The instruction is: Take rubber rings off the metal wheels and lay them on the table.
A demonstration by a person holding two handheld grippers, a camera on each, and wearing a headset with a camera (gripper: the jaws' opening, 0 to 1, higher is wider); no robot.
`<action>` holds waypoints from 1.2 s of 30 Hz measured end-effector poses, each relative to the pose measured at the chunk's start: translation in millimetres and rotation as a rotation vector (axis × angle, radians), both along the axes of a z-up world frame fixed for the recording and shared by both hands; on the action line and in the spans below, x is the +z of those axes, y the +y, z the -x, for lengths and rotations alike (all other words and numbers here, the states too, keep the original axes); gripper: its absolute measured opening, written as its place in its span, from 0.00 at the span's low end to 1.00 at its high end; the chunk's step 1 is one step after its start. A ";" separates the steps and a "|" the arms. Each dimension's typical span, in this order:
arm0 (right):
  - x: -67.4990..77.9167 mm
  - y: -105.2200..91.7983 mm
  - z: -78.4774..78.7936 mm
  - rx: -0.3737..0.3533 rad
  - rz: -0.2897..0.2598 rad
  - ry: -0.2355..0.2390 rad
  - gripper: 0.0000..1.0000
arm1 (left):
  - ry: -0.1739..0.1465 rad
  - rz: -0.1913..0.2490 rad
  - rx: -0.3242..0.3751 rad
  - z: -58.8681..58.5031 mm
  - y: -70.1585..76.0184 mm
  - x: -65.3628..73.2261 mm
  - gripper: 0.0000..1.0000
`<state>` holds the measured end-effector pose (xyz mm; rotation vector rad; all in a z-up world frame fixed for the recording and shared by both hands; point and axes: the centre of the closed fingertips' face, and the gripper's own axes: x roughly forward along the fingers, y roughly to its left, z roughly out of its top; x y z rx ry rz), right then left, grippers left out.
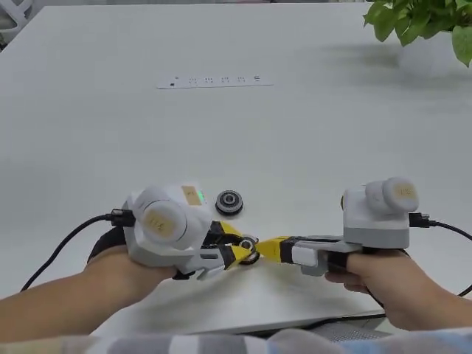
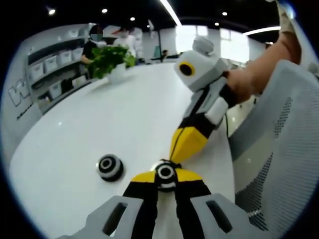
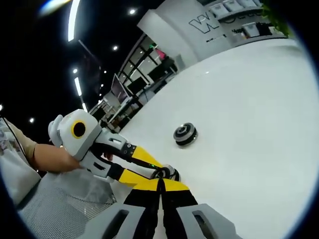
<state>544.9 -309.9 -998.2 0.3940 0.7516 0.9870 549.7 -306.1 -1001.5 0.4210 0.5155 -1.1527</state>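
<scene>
A small metal wheel [image 1: 249, 243] with a black rubber ring is held just above the white table [image 1: 310, 133], near its front edge. My left gripper [image 1: 240, 251] is shut on that wheel [image 2: 165, 173], its yellow-tipped jaws clamping the wheel from both sides. From the right, my right gripper [image 1: 263, 249] comes in with its jaws shut, the tips pinching the ring at the wheel's rim [image 3: 168, 173]. A second wheel [image 1: 229, 202] with its ring on lies flat on the table just behind, also seen in the left gripper view [image 2: 110, 167] and the right gripper view [image 3: 185, 134].
A white power strip [image 1: 214, 80] lies far back on the table. A potted plant [image 1: 420, 18] stands at the back right corner. Black cables trail off both grippers over the near table edge. A grey mesh chair [image 2: 279, 149] sits behind the right hand.
</scene>
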 end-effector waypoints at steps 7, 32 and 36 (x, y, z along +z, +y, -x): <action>-0.2 0.8 0.4 0.009 -0.007 0.006 0.00 | -0.001 -0.001 -0.003 -0.1 0.1 0.0 0.12; 12.0 4.6 5.1 0.067 -0.105 -0.047 0.00 | -0.008 0.000 -0.016 -0.2 -0.7 0.0 0.13; 10.7 4.5 3.0 0.058 -0.093 -0.043 0.00 | -0.008 -0.005 -0.022 -0.1 -1.2 0.1 0.13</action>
